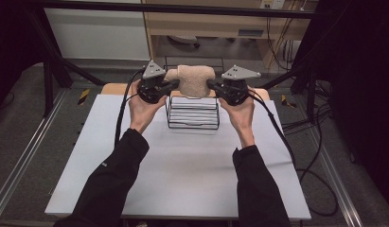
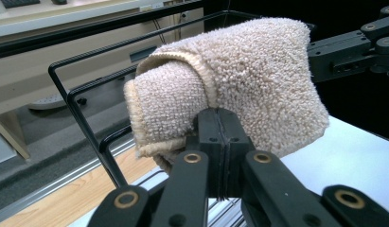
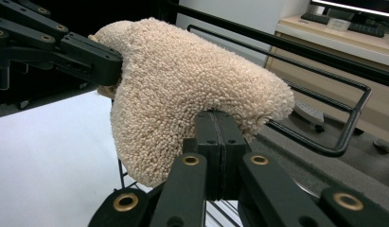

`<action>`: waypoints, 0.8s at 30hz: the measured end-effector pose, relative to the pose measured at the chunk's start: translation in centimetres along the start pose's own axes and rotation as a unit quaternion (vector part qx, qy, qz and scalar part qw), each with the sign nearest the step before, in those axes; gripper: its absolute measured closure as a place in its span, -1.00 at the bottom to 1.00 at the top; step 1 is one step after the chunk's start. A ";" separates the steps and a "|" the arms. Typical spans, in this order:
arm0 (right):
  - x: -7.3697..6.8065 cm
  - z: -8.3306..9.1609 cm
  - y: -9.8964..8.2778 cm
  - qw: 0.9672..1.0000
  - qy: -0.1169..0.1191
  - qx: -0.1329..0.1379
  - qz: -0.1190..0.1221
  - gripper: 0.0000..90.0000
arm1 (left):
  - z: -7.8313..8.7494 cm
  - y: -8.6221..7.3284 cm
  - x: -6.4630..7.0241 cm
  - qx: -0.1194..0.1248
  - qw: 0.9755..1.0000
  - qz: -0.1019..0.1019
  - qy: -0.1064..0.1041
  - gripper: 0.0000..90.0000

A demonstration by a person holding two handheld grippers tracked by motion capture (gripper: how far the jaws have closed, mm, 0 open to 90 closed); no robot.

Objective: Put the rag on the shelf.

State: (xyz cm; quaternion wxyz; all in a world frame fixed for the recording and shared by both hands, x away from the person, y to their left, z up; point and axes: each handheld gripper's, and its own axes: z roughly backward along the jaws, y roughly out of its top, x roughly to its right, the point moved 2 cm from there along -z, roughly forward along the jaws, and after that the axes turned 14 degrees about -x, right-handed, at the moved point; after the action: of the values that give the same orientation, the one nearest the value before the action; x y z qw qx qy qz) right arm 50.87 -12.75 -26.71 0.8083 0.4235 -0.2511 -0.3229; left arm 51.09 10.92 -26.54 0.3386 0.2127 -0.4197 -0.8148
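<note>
A rolled beige terry towel (image 1: 196, 79) hangs above the black wire rack (image 1: 192, 113), held up at both ends over the rack's top. The rack stands on the white tabletop (image 1: 182, 165), toward its far edge, and white slats lie stacked inside it.

The left gripper (image 1: 172, 85) comes in from the left of the rack, level with the towel. In the left gripper view its two black jaws are pressed flat together, pinching the towel (image 2: 239, 80) at its lower edge where the hemmed end of the roll shows. The rack's wire frame (image 2: 83, 101) runs behind and below the towel there.

The right gripper (image 1: 212, 86) comes in from the right of the rack, opposite the left one. In the right gripper view its jaws are likewise closed tight, with the edge of the towel (image 3: 182, 90) caught between them; the towel drapes down to the left of the jaws, and the rack's top rail (image 3: 324, 142) passes just behind. The left gripper (image 3: 109, 71) meets the towel's far end in that view.

Both hands (image 1: 144, 106) sit just beside the rack, well above the tabletop.
</note>
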 end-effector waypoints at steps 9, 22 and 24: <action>-0.3 0.7 0.0 1.000 0.003 0.012 0.001 0.93 | 0.6 -0.1 0.3 0.008 1.000 -0.002 -0.005 0.82; -0.1 3.0 0.1 0.999 0.025 0.035 -0.017 0.57 | 3.1 -0.6 0.1 0.007 1.000 0.011 0.004 0.21; -0.1 3.4 0.0 0.999 0.029 0.033 -0.023 0.49 | 3.3 -1.0 -0.1 0.008 1.000 0.012 0.007 0.10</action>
State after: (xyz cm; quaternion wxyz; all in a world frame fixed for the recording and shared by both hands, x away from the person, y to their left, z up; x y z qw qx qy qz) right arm 48.51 -14.40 -24.98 0.7932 0.4646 -0.2281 -0.3208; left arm 48.72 13.14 -25.52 0.3498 0.2162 -0.4261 -0.8058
